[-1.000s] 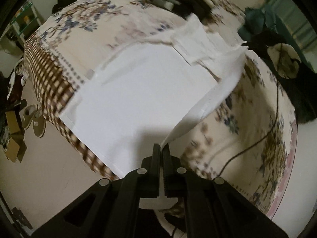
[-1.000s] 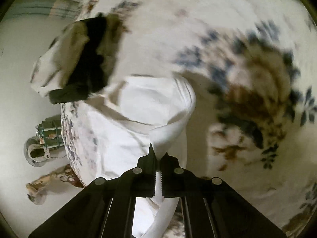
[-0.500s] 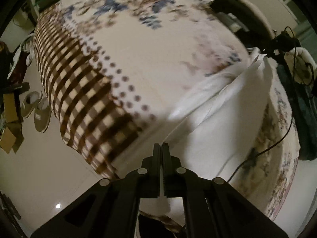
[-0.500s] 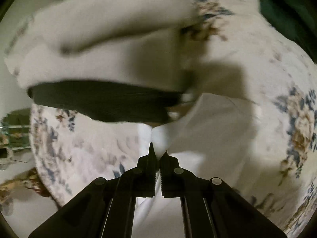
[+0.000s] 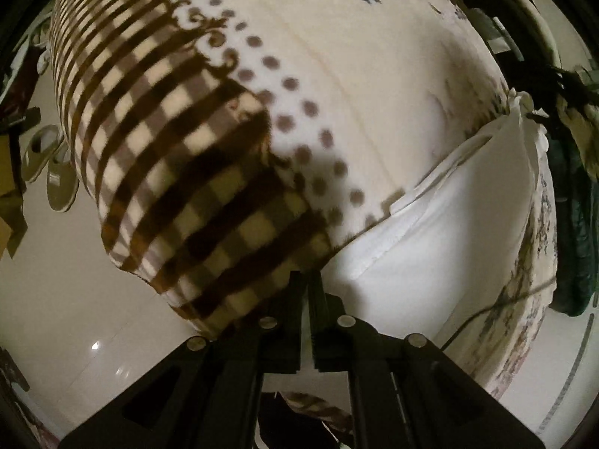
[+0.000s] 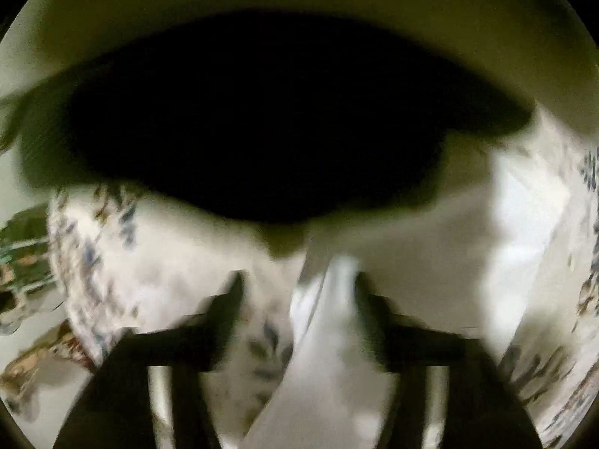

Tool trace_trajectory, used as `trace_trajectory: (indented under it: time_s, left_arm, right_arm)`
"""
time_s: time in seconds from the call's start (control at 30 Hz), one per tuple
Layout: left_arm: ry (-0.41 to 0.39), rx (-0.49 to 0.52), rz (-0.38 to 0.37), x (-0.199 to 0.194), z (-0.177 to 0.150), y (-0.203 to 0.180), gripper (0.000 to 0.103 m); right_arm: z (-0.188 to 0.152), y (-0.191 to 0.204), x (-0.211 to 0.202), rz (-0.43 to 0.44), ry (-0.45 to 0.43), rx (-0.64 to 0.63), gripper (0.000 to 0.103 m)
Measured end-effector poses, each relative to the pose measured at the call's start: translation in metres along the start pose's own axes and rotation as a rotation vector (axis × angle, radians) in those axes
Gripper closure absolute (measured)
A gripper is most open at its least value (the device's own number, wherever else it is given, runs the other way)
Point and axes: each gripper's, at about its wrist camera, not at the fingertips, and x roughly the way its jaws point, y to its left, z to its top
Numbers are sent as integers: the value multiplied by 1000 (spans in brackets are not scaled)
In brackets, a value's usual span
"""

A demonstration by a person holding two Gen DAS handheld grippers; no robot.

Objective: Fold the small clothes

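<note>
A small white garment (image 5: 441,247) lies folded lengthwise on the bed, stretching from my left gripper toward the far right. My left gripper (image 5: 307,280) is shut on the garment's near edge, low over the checked blanket border. In the blurred right wrist view, my right gripper (image 6: 299,284) has its fingers spread apart, and a strip of the white garment (image 6: 329,336) lies loose between them on the floral blanket.
The bed carries a floral blanket (image 5: 374,75) with a brown checked border (image 5: 179,172). A large black and cream item (image 6: 262,119) fills the view just ahead of the right gripper. Dark clothes (image 5: 572,194) and a cable (image 5: 498,307) lie at the right. Slippers (image 5: 48,172) sit on the floor.
The left gripper has carried the garment's edge over and down, so the spread cloth is now folded narrow. The right gripper has opened and let go of the cloth near the black item.
</note>
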Motion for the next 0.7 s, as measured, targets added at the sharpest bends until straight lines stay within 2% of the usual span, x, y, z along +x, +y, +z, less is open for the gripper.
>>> trace_trajectory:
  time_s: [0.03, 0.07, 0.1, 0.17, 0.27, 0.33, 0.53, 0.63, 0.7]
  left_arm:
    - [4, 2, -10, -4, 1, -1, 93]
    - [6, 4, -28, -7, 3, -1, 82]
    - [3, 10, -51, -10, 5, -2, 63]
    - [-21, 32, -90, -17, 5, -7, 46]
    - [-17, 67, -106, -15, 5, -16, 44]
    - [-2, 99, -85, -7, 3, -23, 44]
    - [43, 215, 15, 27, -6, -31, 44]
    - [39, 283, 38, 36, -11, -33, 44]
    - [24, 323, 39, 36, -14, -35, 44]
  right_arm:
    - [-10, -3, -7, 18, -1, -8, 34]
    - [-26, -9, -15, 34, -3, -15, 33]
    - [-47, -16, -24, 45, -5, -18, 31]
    - [-88, -33, -33, 58, 3, -15, 29]
    - [-160, -58, -31, 51, 51, -12, 29]
    - [-215, -79, -18, 63, 108, 18, 29]
    - [-370, -119, 70, 175, 335, 199, 29]
    - [-424, -123, 103, 236, 388, 255, 29]
    - [-444, -120, 116, 263, 390, 263, 29]
